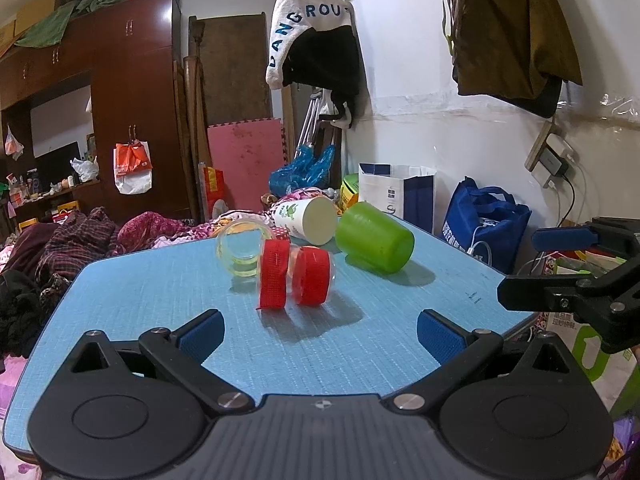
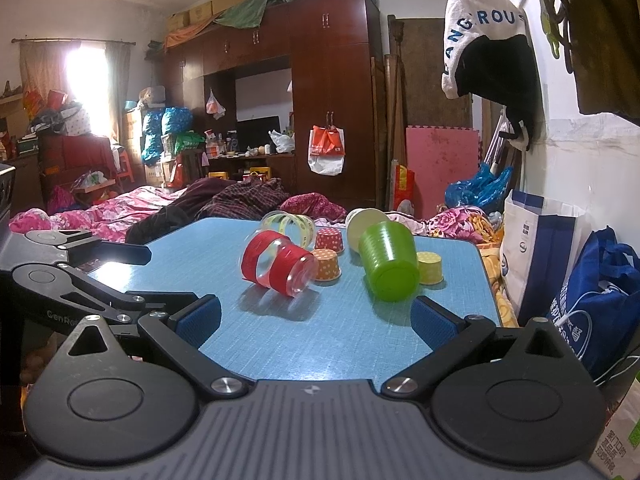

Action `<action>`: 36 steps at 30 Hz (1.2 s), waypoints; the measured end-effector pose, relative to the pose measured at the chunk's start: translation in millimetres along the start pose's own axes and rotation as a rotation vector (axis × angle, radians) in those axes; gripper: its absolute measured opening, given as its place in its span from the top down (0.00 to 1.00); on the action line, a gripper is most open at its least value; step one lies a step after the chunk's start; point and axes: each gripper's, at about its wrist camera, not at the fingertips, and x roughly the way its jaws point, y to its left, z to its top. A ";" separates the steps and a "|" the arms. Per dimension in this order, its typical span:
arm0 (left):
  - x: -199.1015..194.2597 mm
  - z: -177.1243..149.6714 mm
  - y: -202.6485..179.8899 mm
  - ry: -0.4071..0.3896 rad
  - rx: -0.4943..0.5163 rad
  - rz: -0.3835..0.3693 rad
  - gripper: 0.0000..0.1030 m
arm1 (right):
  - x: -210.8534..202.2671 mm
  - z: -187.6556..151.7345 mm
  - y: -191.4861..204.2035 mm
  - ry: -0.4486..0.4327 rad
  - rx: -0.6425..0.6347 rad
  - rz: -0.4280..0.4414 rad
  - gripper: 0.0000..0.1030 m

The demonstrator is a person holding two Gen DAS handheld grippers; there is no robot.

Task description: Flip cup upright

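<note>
The surface (image 1: 168, 292) wears a matt, woven-looking blue texture. The green cup (image 2: 390, 265) is ribbed, slightly glossy plastic. A clear plastic cup (image 1: 296, 276) carries rough red cloth-like bands. Both claws' pads (image 2: 200, 320) look finely textured blue rubber.

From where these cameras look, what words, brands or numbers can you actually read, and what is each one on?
"ANGROU": white and black garment hanging on the wall; its first letter is folded away.
"GenRo": left gripper arm, the rest hidden.
Chinese characters, too small to read: blue tote bag and the carton at the lower right.
Green logo print, blurred: white paper cup.
White and blue paper bag: logo only, unreadable.
</note>
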 end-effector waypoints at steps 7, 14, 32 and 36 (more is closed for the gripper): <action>0.1 0.0 -0.1 0.000 0.000 0.000 0.00 | 0.0 -0.1 0.0 0.000 0.000 0.001 0.01; -0.7 0.0 1.3 -0.012 -0.011 -0.010 0.00 | 0.9 0.0 0.4 0.001 0.002 0.004 0.01; 101.4 74.6 138.9 0.109 0.280 -0.136 0.00 | 62.7 11.2 -26.4 0.048 0.195 0.010 0.01; 145.6 84.4 160.5 0.196 0.427 -0.293 0.01 | 85.6 22.9 -43.7 0.115 0.252 0.000 0.01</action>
